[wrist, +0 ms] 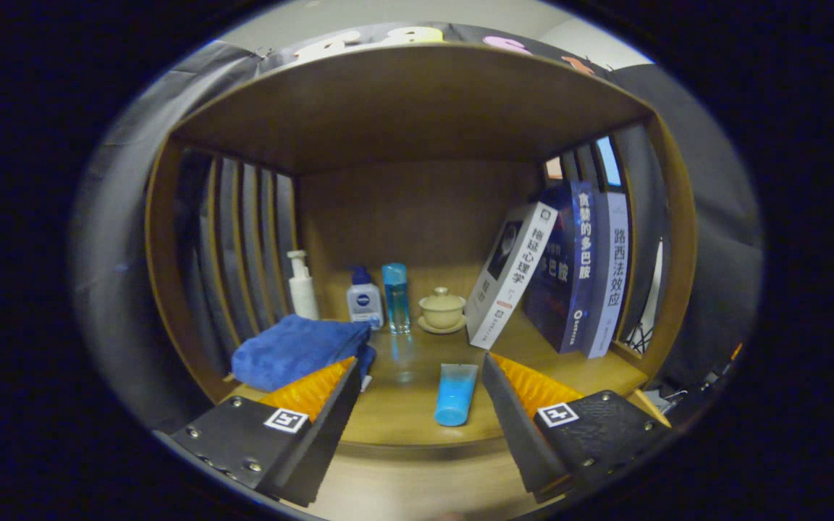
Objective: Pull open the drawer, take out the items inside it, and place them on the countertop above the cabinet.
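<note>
Jaws apart, gripper (pixel 417 376) empty. We see blue tube (pixel 455 394) lying on countertop (pixel 402 420) betw. fingers, nearer right one, long axis running away from us. Drawer not visible; we judge it's below.

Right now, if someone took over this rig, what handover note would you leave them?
Tool: open, fingers spread, nothing held, aimed into the shelf nook above the cabinet.
On the countertop: a blue tube lying flat between the fingers; a folded blue towel beside the left finger.
At the back: pump bottle, small white bottle, tall blue bottle, lidded cup on a saucer; books lean at the right.
Done: the tube looks just set down.
Left: check the drawer for remaining items; its state can't be told from here.
</note>
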A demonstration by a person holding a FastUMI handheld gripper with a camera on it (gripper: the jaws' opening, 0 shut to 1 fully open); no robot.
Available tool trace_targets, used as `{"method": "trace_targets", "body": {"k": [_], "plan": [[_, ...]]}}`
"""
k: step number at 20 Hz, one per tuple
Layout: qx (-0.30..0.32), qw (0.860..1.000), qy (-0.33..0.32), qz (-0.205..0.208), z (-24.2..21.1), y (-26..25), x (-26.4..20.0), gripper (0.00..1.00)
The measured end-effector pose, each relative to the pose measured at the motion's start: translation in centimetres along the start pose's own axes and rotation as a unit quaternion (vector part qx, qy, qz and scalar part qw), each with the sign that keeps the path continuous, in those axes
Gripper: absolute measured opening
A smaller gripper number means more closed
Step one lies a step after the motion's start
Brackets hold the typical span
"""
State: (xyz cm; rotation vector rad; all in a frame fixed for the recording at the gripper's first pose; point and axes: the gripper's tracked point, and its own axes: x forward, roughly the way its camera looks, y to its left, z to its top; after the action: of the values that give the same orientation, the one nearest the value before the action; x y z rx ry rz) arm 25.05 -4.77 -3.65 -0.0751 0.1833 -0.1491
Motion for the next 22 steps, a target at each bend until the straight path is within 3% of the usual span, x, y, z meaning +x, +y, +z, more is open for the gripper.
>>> {"method": "trace_targets", "body": {"k": [6,12,22], "plan": [[-0.012,0.999,-0.046,0.009,4.9,2.0,-7.5,0.99],[-0.027,0.997,-0.070,0.007,6.5,2.7,-15.9,0.99],[-0.017,0.996,-0.091,0.006,4.2,2.1,-25.2,0.99]]}}
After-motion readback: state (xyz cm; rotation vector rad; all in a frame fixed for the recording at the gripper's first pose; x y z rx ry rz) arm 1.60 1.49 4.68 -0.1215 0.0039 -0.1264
